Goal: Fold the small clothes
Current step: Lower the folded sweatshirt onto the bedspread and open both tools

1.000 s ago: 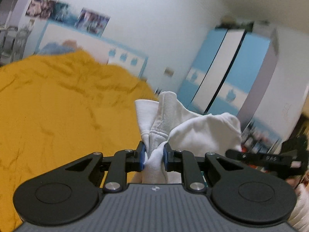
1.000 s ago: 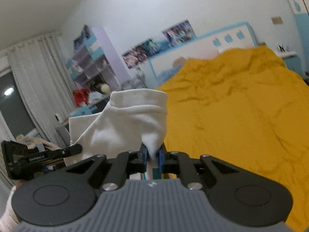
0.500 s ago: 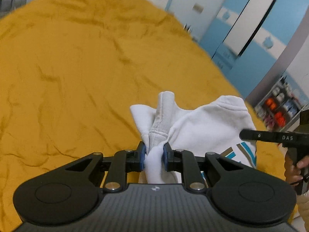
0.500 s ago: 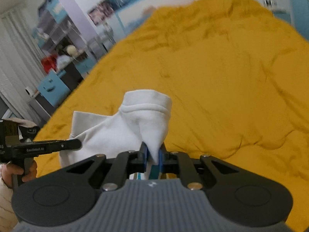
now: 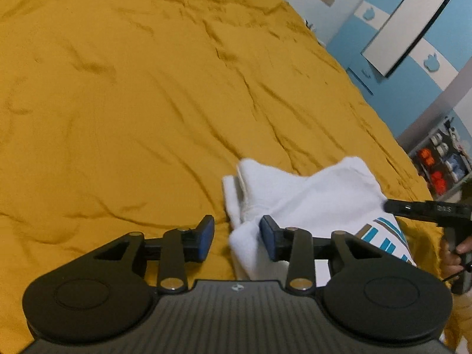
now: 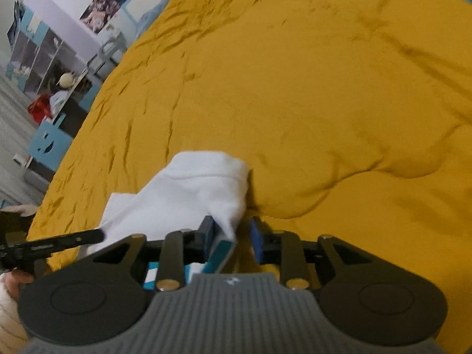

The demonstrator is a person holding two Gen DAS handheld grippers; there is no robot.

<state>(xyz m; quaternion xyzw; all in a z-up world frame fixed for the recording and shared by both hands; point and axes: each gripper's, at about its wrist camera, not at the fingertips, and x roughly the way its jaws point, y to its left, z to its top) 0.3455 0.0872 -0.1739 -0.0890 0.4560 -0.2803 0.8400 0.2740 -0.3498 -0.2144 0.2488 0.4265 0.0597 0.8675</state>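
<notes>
White garment [image 5: 309, 194] lies between both opening fingers [image 5: 267, 237], pads apart.

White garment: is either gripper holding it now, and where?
Neither. Both jaws are opening: the left gripper and right gripper straddle edges of the white garment without pressing.

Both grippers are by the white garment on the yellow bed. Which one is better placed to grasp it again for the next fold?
Probably the right gripper: its jaws, opening, stand narrower around a corner of the white garment. The left gripper is opening wider; cloth lies only against one finger.
</notes>
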